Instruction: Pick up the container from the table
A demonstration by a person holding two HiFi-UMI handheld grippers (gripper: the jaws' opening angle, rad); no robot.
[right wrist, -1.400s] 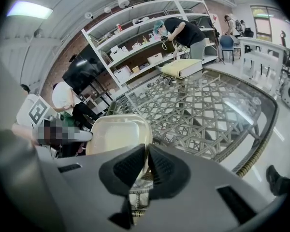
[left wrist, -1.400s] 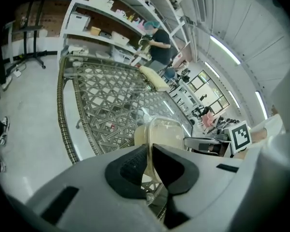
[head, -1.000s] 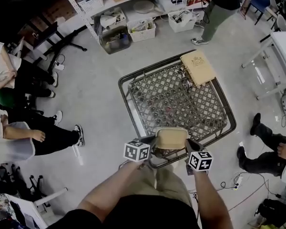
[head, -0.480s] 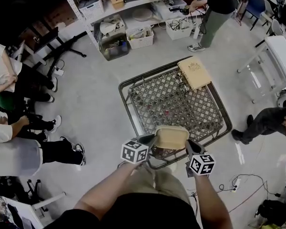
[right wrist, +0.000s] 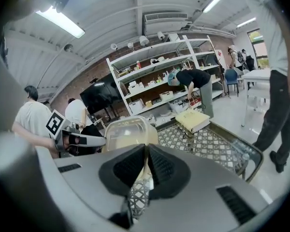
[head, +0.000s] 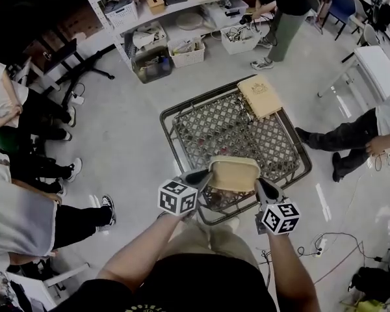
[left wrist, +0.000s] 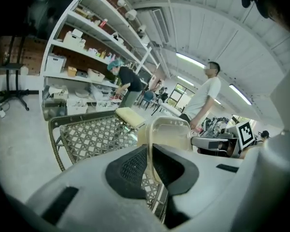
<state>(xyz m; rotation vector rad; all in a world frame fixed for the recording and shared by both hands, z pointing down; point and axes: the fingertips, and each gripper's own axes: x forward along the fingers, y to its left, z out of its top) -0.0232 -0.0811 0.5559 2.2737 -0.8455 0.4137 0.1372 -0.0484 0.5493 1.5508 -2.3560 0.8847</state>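
Container (head: 234, 174): tan, clear-walled, held level in the air above the table's (head: 174, 149) near edge.
Left gripper (head: 203, 177): jaws nearly together, clamped on the container's left rim; the thin wall runs between its pads (left wrist: 134, 166).
Right gripper (head: 262, 189): jaws pinched on the container's right rim.
Tan box (head: 260, 96): lies on the table's far corner.
Person (head: 283, 8): stands beyond the table's far side, well apart from it.

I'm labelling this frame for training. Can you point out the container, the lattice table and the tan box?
container (head: 234, 173), head view, middle of its top
lattice table (head: 227, 132), head view, bare lattice middle
tan box (head: 260, 96), head view, its top face
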